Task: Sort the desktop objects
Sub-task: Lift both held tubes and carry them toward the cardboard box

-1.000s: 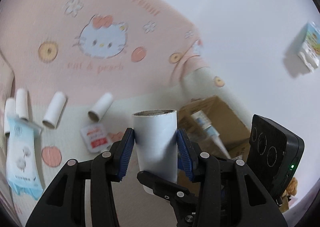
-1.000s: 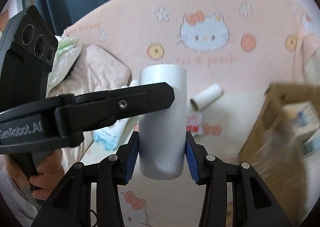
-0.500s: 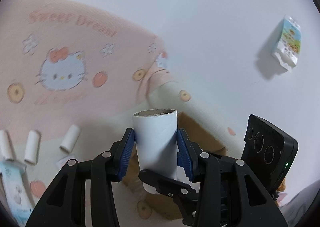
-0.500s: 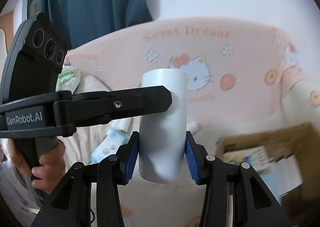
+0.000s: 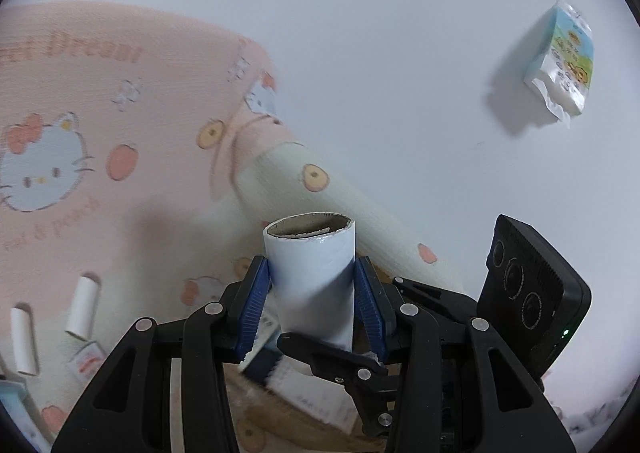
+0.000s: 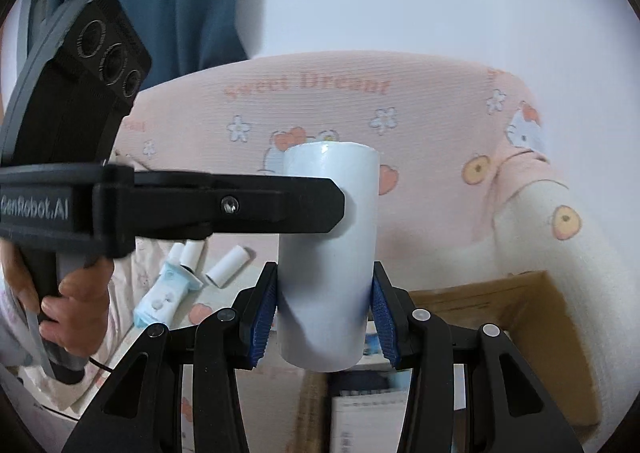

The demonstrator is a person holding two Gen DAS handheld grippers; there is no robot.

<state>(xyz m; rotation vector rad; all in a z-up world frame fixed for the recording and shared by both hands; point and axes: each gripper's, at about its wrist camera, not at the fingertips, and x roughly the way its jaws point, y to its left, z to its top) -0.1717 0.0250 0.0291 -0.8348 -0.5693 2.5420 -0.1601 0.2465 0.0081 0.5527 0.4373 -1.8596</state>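
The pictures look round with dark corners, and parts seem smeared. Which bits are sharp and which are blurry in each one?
Left wrist view: fisheye circle, dark rim; the left gripper and white tube are sharp, the pink blanket is smeared, and the packet throws a soft shadow on the wall. Right wrist view: same bulging; the right gripper is crisp, the cardboard box contents streak at the bottom.

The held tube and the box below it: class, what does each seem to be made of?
The tube looks like cardboard with a smooth, slightly glossy white outer wrap: its open end shows a rough brown inner wall with a torn edge. The box looks like plain brown corrugated cardboard, matte, though the flutes themselves cannot be made out.
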